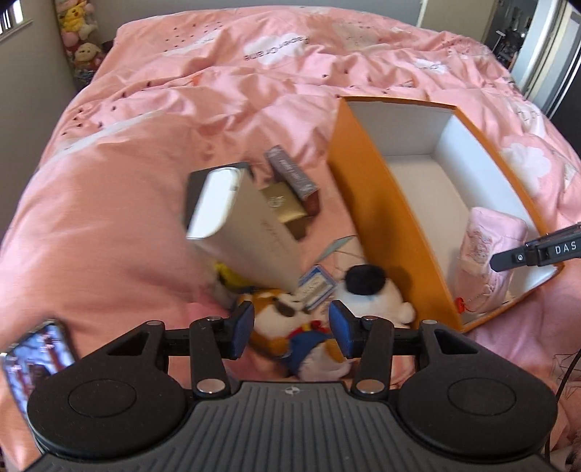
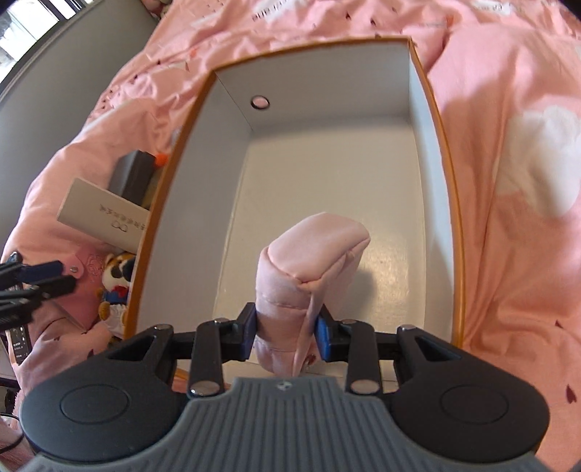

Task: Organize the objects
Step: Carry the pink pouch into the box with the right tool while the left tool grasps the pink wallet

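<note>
An orange box [image 1: 366, 203] with a white inside sits open on the pink bed; it also shows in the right wrist view [image 2: 174, 188]. My right gripper [image 2: 287, 332] is shut on a pink fabric pouch [image 2: 312, 254] and holds it inside the box near its front wall; the pouch also shows in the left wrist view [image 1: 490, 239]. My left gripper [image 1: 290, 323] is open and empty above a fox plush [image 1: 287, 319] left of the box. A white plush with a black ear [image 1: 370, 290], a beige box [image 1: 250, 218], a gold box [image 1: 283, 203] and a brown box [image 1: 290, 174] lie nearby.
A small blue card packet [image 1: 316, 287] lies between the plushes. A phone [image 1: 36, 355] sits at the left edge. Stuffed toys [image 1: 80, 32] are piled in the far left corner. The pink duvet [image 1: 181, 90] covers the bed all around.
</note>
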`<move>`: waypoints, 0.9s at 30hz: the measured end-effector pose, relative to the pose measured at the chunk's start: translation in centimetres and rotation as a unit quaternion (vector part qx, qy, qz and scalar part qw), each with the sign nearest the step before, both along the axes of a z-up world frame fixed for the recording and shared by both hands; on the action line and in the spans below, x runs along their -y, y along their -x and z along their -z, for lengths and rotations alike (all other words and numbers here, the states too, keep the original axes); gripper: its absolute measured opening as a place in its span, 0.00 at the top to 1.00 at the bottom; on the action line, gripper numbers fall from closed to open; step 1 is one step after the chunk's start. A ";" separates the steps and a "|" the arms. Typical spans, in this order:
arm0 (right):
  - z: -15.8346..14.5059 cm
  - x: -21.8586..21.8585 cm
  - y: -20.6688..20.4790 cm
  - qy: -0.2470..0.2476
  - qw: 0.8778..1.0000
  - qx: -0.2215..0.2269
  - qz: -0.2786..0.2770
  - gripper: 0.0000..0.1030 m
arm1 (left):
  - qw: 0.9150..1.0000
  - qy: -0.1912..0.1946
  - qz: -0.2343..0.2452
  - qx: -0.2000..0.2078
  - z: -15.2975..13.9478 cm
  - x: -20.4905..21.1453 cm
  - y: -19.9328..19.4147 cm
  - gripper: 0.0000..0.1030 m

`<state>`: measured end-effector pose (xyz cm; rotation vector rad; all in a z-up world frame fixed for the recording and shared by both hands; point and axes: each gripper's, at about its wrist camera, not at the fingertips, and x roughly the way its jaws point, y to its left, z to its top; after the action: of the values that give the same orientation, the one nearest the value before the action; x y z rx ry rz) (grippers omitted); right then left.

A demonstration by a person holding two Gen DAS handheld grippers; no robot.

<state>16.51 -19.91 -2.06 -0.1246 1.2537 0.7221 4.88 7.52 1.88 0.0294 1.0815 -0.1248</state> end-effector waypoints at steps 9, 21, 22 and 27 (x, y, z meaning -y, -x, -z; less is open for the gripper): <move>1.0 -0.5 -1.0 0.012 1.000 0.017 -0.004 0.61 | 0.993 -0.045 -0.009 -0.104 0.2 -3.7 -4.4 0.45; 0.6 -0.1 -1.4 0.033 0.998 0.052 -0.022 0.58 | 0.972 -0.002 -0.033 -0.233 5.0 -4.9 -7.9 0.55; 0.6 -0.2 -1.4 0.036 0.997 0.056 -0.026 0.58 | 0.971 -0.004 -0.030 -0.238 5.3 -4.7 -7.9 0.57; 0.4 -0.2 -1.2 0.040 0.996 0.066 -0.035 0.57 | 0.972 0.008 -0.032 -0.231 6.0 -4.5 -7.4 0.66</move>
<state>17.73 -19.67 -2.51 -0.2781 1.1573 0.7120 12.31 12.00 -4.07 -0.0508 1.5459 -0.0838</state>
